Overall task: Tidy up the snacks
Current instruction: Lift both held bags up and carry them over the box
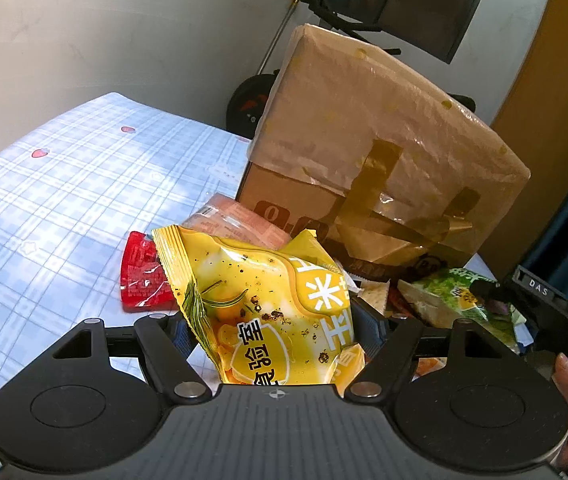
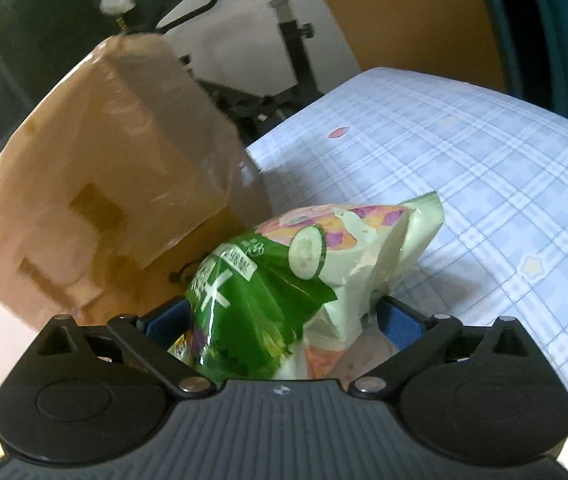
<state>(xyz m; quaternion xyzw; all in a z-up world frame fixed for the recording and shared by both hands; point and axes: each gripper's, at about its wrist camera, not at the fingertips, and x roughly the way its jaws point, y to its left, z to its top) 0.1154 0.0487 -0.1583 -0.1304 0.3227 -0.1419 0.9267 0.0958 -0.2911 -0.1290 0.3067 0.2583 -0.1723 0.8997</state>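
Left wrist view, left to right: one red packet (image 1: 142, 280) on the checked tablecloth (image 1: 44, 200), the left gripper (image 1: 274, 330) clamped on one yellow snack bag (image 1: 268, 308), one taped cardboard box (image 1: 384, 152) behind. Right wrist view: the same box (image 2: 96, 184), then the right gripper (image 2: 284, 320) clamped on one green snack bag (image 2: 284, 280) above the cloth.

Looks like a room in a home, lived-in and a little makeshift. Shown by a table spread with a blue-and-white plaid cloth (image 1: 64, 200) dotted with small strawberries, a taped cardboard box (image 1: 384, 152) under crinkled plastic wrap, and snack packets (image 1: 276, 304) heaped at its foot. Backed further by an exercise bike (image 2: 292, 36) against a plain white wall (image 1: 104, 32), with a dark monitor (image 1: 424, 0) above the box.
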